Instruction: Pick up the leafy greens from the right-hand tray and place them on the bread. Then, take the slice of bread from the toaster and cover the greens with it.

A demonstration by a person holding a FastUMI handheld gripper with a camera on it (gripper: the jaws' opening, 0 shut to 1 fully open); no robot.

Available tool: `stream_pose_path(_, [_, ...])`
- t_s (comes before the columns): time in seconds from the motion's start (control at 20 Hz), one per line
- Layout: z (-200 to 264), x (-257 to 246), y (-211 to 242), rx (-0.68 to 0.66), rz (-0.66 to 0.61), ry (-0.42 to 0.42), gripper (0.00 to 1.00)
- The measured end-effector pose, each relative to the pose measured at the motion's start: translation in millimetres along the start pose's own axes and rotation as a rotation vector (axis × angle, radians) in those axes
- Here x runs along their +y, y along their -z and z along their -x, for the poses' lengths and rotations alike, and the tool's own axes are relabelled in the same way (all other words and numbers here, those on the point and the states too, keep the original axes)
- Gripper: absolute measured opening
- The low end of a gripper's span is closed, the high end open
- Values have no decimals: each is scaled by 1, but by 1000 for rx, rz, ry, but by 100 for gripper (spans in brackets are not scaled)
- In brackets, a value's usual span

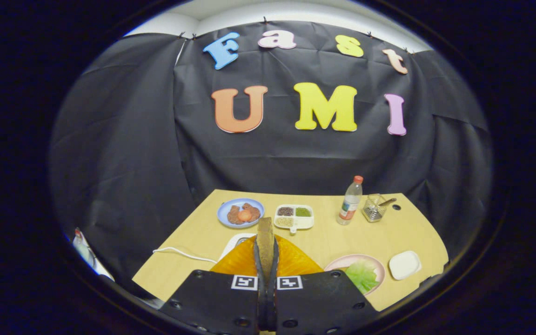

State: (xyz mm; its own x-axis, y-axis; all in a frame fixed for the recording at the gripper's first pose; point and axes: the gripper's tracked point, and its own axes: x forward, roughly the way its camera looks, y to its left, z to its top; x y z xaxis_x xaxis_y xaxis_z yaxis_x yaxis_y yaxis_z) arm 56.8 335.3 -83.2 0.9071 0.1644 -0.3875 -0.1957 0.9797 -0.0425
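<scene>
The gripper (pixel 266 260), lower centre, is carrying a bread slice (pixel 265 239) on edge, fingers clamped on it. Greens (pixel 362 275) are lying on a pink plate (pixel 342 262) at lower right, seemingly awaiting their cover.

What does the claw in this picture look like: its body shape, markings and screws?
The claw has two wide, flat, matte black body plates that meet at the middle, each narrowing forward into a slim finger. Each plate carries a small square black-and-white coded marker near the inner edge, and round dark screws along its borders. No cable or sleeve is visible on it.
</scene>
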Motion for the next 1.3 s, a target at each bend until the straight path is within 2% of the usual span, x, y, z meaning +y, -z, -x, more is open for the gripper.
stream_pose_path(0.35, [-11, -63, 27, -22, -13, 59, 1])
stream_pose_path(0.7, [-47, -134, 83, 72, -67, 94, 1])
stream_pose_path(0.85, [-65, -150, 106, 120, -57, 89, 1])
stream_pose_path(1.05, [-81, -156, 128, 159, -61, 33, 1])
stream_pose_path(1.3, [-85, -182, 136, 173, -72, 57, 1])
